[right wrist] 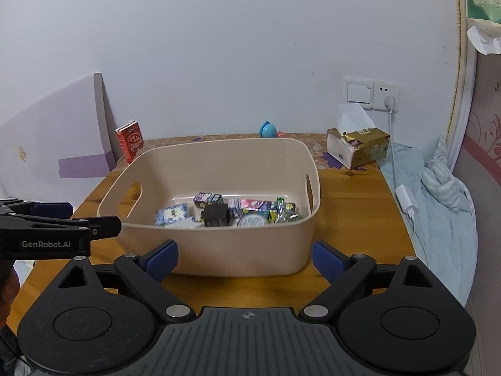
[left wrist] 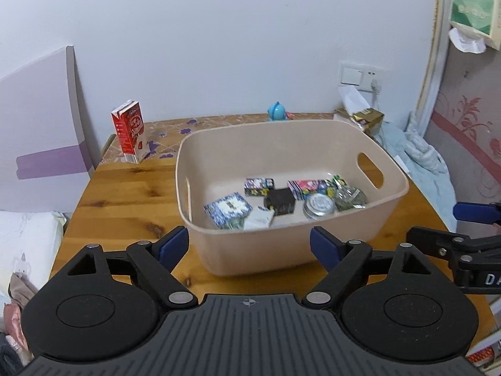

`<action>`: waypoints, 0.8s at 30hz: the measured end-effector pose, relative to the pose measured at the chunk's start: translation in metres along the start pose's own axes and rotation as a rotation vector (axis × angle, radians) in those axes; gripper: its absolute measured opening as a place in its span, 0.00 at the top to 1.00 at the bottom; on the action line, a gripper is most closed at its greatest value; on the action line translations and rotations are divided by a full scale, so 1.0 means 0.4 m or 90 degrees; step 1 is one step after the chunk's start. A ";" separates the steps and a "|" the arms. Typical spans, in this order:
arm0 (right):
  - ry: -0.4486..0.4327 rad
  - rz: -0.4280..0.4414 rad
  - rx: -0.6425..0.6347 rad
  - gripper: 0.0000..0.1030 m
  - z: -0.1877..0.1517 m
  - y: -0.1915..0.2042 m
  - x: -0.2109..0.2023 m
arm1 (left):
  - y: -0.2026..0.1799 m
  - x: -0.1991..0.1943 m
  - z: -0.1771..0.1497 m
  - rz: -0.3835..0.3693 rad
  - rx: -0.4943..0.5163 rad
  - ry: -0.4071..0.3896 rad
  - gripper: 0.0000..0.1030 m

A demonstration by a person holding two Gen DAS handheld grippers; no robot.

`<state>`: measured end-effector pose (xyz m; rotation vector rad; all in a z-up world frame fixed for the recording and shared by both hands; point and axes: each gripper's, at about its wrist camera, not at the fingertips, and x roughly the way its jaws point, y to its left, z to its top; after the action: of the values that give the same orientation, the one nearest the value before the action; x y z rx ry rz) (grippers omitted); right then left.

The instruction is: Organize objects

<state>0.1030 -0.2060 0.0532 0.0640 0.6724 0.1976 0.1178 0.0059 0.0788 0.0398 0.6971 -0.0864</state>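
A beige plastic basket (left wrist: 313, 144) with handle slots stands on the wooden table (left wrist: 125, 194); it also shows in the right wrist view (right wrist: 219, 250). Inside lie several small items: a blue-white patterned box (left wrist: 227, 208), a black cube (left wrist: 280, 202), a silver tin (left wrist: 319, 205), colourful small boxes (left wrist: 259, 185) and a clear wrapped item (left wrist: 350, 199). My left gripper (left wrist: 250, 246) is open and empty, just in front of the basket's near wall. My right gripper (right wrist: 245, 258) is open and empty, also in front of the basket.
A red carton (left wrist: 129, 131) stands at the table's back left. A blue toy (left wrist: 276, 111) sits at the back wall. A gold tissue pack (right wrist: 360, 147) lies back right, under a wall socket with a charger cable (right wrist: 396, 169). Light blue bedding (right wrist: 438, 194) is on the right.
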 end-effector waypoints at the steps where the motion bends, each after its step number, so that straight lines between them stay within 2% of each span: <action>1: 0.000 0.000 0.000 0.08 -0.006 0.003 -0.007 | 0.000 -0.011 -0.008 -0.003 0.000 -0.001 0.16; 7: -0.002 -0.003 -0.021 0.04 -0.049 0.036 -0.054 | -0.003 -0.079 -0.056 -0.002 0.008 -0.014 0.15; 12: 0.002 -0.004 -0.024 0.04 -0.082 0.050 -0.081 | -0.001 -0.118 -0.098 -0.008 0.012 -0.006 0.14; 19: 0.013 0.004 -0.027 0.03 -0.114 0.072 -0.095 | -0.001 -0.132 -0.131 -0.027 -0.001 0.001 0.14; 24: 0.006 0.007 -0.023 0.02 -0.116 0.076 -0.106 | 0.000 -0.141 -0.139 -0.020 0.003 -0.001 0.14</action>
<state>0.0366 -0.1850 0.0465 0.0328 0.6774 0.2212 0.0391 0.0133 0.0727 0.0342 0.6959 -0.1179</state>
